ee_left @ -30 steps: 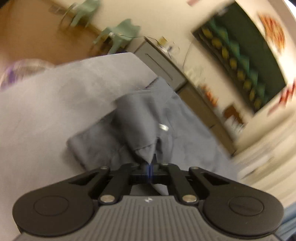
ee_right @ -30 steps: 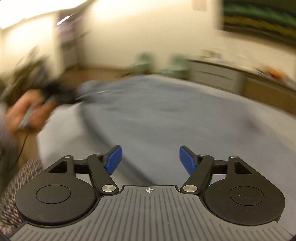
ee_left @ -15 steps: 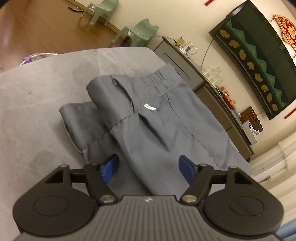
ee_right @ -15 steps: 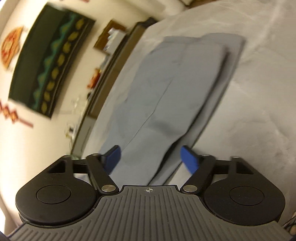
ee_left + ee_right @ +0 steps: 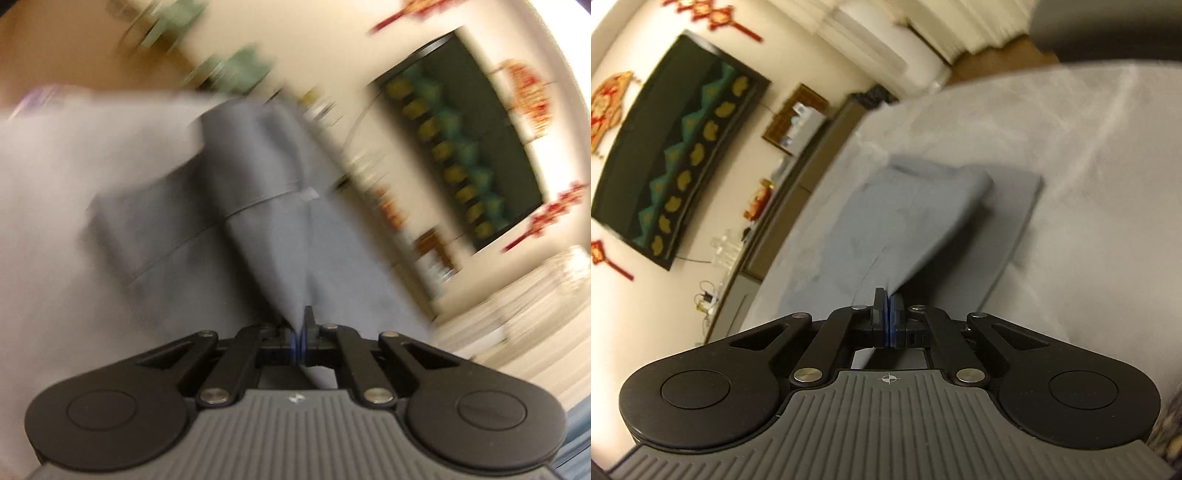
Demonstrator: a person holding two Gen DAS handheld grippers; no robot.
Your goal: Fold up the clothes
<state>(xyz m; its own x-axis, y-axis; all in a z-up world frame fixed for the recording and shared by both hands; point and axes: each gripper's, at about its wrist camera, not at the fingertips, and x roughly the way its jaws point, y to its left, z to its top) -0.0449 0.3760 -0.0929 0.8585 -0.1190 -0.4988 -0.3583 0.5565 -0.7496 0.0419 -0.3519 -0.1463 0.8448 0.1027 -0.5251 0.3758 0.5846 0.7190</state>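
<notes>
Your left hand-held gripper (image 5: 302, 334) is pinching a raised peak of the grey trousers (image 5: 258, 206), and your right hand-held gripper (image 5: 887, 317) is clamped on another edge of the same garment (image 5: 905, 229). That two-point hold likely lets you carry one layer over as a fold. Beyond both sets of jaws the trousers lie partly doubled on the table (image 5: 1089, 177), stretching straight ahead.
</notes>
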